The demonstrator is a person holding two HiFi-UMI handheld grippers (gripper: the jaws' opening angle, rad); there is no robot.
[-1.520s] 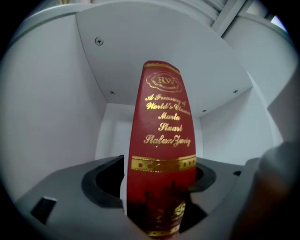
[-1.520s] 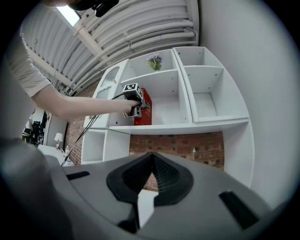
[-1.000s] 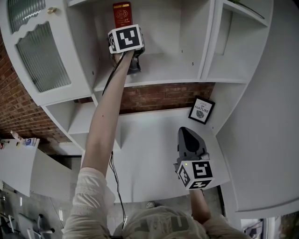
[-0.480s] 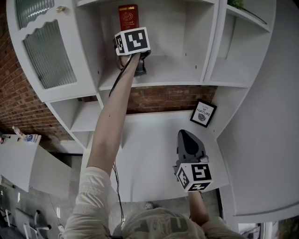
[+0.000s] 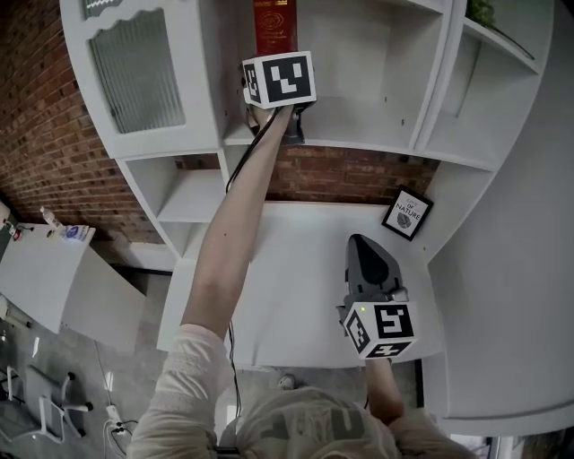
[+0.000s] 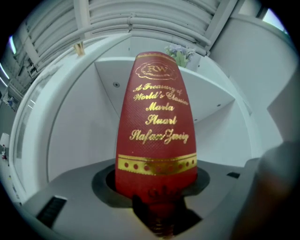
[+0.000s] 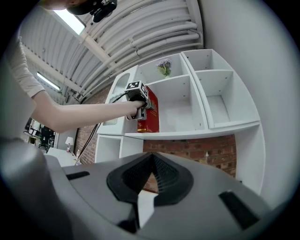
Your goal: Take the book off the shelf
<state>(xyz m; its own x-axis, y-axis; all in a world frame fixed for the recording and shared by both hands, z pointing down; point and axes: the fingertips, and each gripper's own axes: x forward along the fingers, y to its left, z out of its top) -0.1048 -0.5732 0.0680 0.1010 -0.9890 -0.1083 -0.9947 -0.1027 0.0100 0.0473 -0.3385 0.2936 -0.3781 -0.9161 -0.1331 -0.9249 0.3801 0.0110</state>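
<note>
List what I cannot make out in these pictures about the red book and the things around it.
- Red book with gold lettering, its foot: left gripper view, hidden inside the left tool.
- Same book: head view, top cut off by the picture's edge, lower part behind that tool's marker cube.
- Small black-framed picture: head view, small print unreadable.
- Purple flowers: left gripper view, mostly behind the book.

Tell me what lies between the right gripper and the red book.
In the head view, only bare desktop, a brick wall strip and the shelf's front edge separate right gripper from book.
</note>
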